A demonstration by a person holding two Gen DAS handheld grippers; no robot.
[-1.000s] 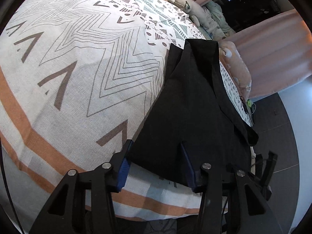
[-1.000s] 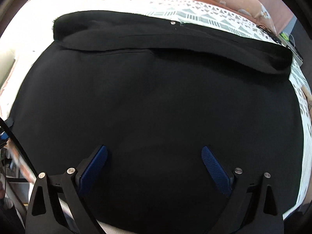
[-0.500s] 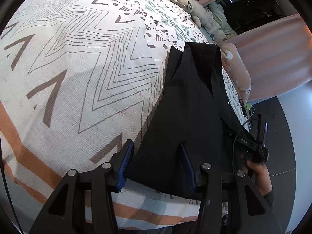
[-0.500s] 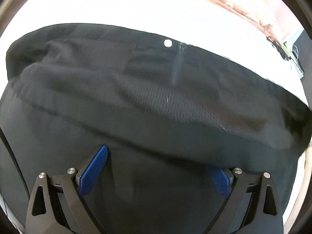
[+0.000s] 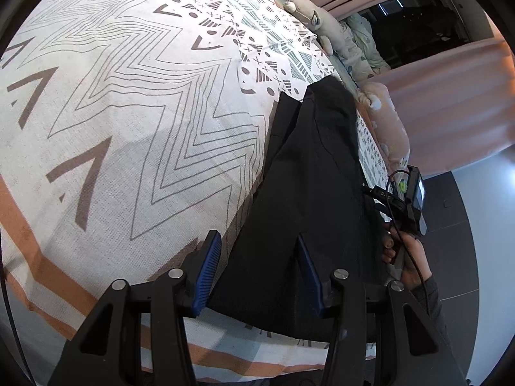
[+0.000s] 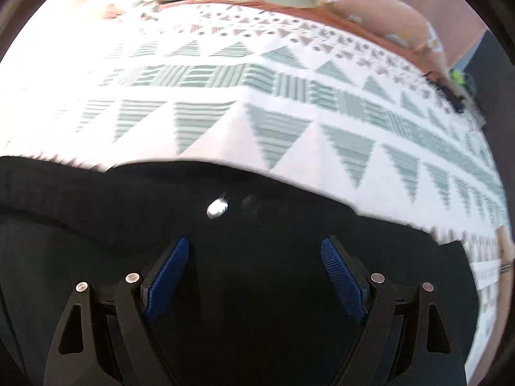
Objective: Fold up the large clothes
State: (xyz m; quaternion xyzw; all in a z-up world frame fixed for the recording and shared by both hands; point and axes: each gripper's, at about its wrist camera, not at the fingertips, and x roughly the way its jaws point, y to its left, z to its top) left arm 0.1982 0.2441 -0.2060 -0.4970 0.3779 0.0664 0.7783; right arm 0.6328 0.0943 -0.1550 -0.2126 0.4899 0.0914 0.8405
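Your left gripper (image 5: 257, 270) and right gripper (image 6: 254, 267) are hovering, jaws spread and empty, over the black garment (image 5: 309, 193) on the bedspread (image 5: 128, 96).

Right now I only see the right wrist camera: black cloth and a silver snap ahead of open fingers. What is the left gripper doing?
Observer: The left gripper is open, its fingers straddling the left edge of the black garment near the bed's front edge.
Operator: How does the garment lie overall?
Observer: As a long narrow strip on the bedspread, running away towards the plush toys.
Operator: Anything on its right side?
Observer: The person's right hand, beside the garment's right edge.
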